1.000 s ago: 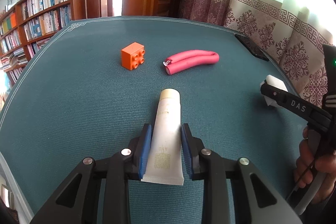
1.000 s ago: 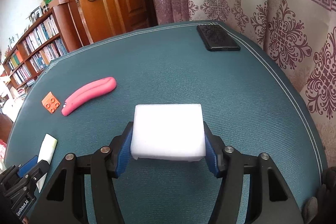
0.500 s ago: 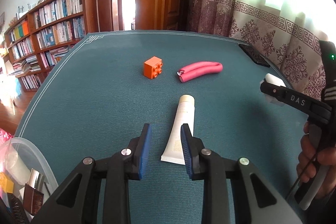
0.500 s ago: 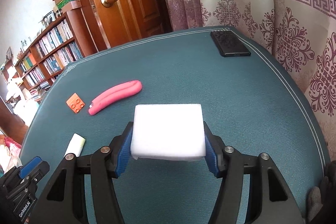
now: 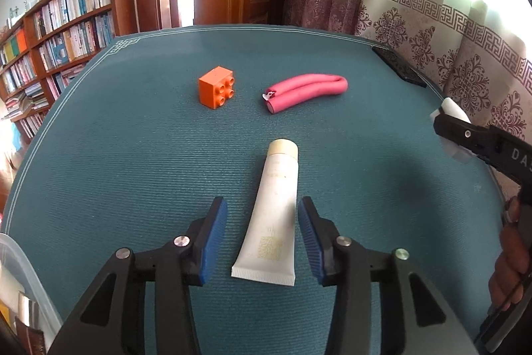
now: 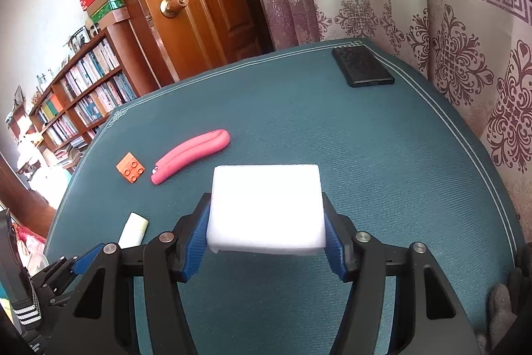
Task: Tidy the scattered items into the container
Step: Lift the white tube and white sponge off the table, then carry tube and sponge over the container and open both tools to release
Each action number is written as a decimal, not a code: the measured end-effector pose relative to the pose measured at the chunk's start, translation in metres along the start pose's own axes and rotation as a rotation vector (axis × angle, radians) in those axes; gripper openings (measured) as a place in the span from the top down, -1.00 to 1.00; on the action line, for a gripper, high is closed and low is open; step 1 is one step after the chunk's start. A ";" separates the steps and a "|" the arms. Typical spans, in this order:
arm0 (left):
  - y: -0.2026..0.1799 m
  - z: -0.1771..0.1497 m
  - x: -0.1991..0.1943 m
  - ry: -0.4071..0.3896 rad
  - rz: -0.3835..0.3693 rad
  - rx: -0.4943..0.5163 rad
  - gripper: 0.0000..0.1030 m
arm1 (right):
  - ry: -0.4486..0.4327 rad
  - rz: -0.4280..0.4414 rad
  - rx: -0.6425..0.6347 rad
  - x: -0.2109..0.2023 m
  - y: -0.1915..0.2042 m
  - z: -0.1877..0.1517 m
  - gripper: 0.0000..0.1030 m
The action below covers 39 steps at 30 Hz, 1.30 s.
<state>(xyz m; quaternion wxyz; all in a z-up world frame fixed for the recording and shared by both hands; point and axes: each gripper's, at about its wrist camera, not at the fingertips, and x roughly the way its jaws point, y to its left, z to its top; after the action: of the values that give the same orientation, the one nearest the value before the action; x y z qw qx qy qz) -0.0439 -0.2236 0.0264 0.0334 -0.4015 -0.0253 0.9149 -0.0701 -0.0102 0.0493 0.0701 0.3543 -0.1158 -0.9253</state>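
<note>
Teal tabletop (image 5: 133,162), one orange brick (image 5: 216,86), one pink roller (image 5: 306,91), left gripper (image 5: 262,238) jaws open around one tube (image 5: 274,215), right gripper (image 6: 266,233) clamping one white sponge (image 6: 266,208)

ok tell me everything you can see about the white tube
The white tube is a soft-looking squeeze tube with a cream cap at the far end and a flat crimped seam at the near end, with faint gold print near the seam. It lies flat on the teal table mat, between the open fingers of the left claw, which do not touch it.
</note>
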 end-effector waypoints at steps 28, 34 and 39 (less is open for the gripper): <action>0.018 -0.010 -0.063 -0.108 0.037 -0.038 0.42 | -0.012 0.095 -0.043 -0.022 0.029 -0.006 -0.22; 0.039 -0.019 -0.097 -0.152 0.072 -0.049 0.42 | -0.002 0.163 -0.071 -0.036 0.051 -0.014 -0.22; 0.064 -0.031 -0.121 -0.177 0.129 -0.069 0.42 | 0.009 0.211 -0.116 -0.047 0.074 -0.028 -0.22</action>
<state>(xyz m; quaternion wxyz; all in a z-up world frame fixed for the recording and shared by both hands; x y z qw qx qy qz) 0.0584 -0.2968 0.0894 -0.0417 -0.3209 -0.0340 0.9456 -0.0130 -0.0764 0.0783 0.1882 0.3394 -0.0983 -0.9164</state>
